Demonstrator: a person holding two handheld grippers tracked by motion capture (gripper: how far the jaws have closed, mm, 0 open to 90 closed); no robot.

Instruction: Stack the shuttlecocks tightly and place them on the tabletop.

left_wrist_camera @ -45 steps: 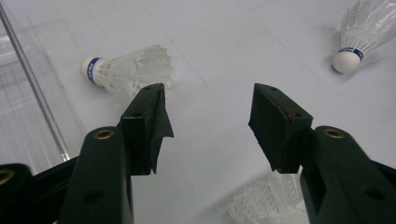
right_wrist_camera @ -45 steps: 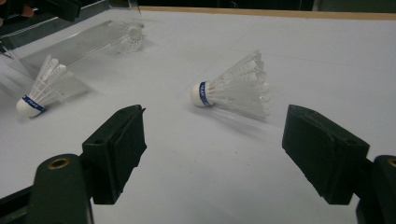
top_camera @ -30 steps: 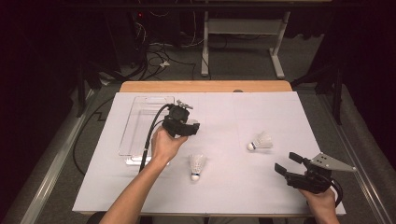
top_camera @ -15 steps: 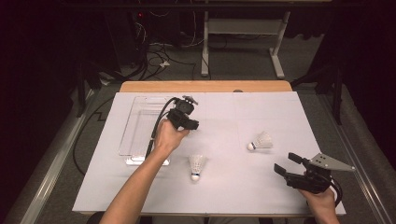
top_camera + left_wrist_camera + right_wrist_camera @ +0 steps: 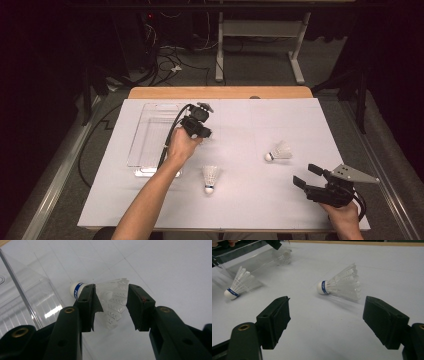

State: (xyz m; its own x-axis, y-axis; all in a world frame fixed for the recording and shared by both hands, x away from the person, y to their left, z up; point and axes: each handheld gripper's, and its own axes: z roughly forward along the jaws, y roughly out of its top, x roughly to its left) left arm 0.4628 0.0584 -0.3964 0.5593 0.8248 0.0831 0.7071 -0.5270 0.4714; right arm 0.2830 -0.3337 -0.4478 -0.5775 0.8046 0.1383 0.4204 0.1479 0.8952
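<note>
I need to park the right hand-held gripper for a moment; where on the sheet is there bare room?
The widest bare patch is the far right of the white sheet, beyond the right shuttlecock. The near-left corner, below the clear tray, is bare too. It is crowded around the left hand-held gripper, which brackets a shuttlecock beside the tray, with the middle shuttlecock nearby.

The white-covered table (image 5: 280,210) has a wooden far edge and stands on grey flooring. Beyond it, a white metal frame (image 5: 260,45) and loose cables (image 5: 165,60) occupy a dark, unlit background.
</note>
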